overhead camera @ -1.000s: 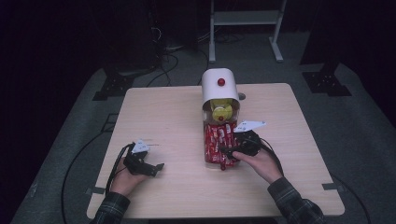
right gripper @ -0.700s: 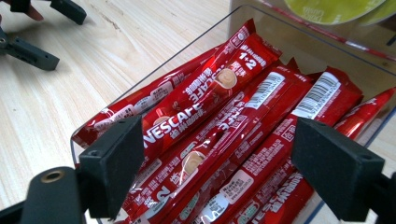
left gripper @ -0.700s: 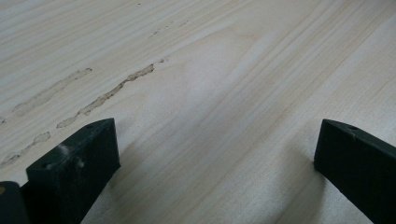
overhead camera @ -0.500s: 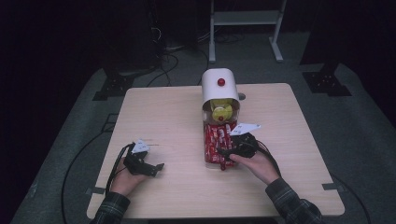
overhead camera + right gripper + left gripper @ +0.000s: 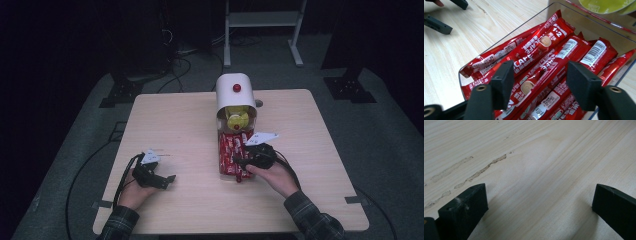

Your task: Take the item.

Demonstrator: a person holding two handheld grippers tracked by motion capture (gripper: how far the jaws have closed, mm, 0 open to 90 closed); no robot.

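Coffee sticks (image 5: 231,154) in red wrappers lie heaped in a clear tray (image 5: 220,169) near the middle of the worktop (image 5: 310,150), just in front of a white dispenser (image 5: 235,95) that stands toward the far edge; in the high view the right tongs (image 5: 242,161) hang over the tray's near end, and the left tongs (image 5: 167,180) rest low near the near left corner, well apart from it. Left gripper view: those tongs stand wide over bare wood, holding nothing. Right gripper view: the right tongs (image 5: 539,82) have just been closing to about half width and straddle one stick (image 5: 541,77) on top of the heap, with the pads seemingly not yet pressing it. Such a stick is probably light, with a soft, slick wrapper that bends and slides against its neighbours, so a pinch across its middle looks safest.
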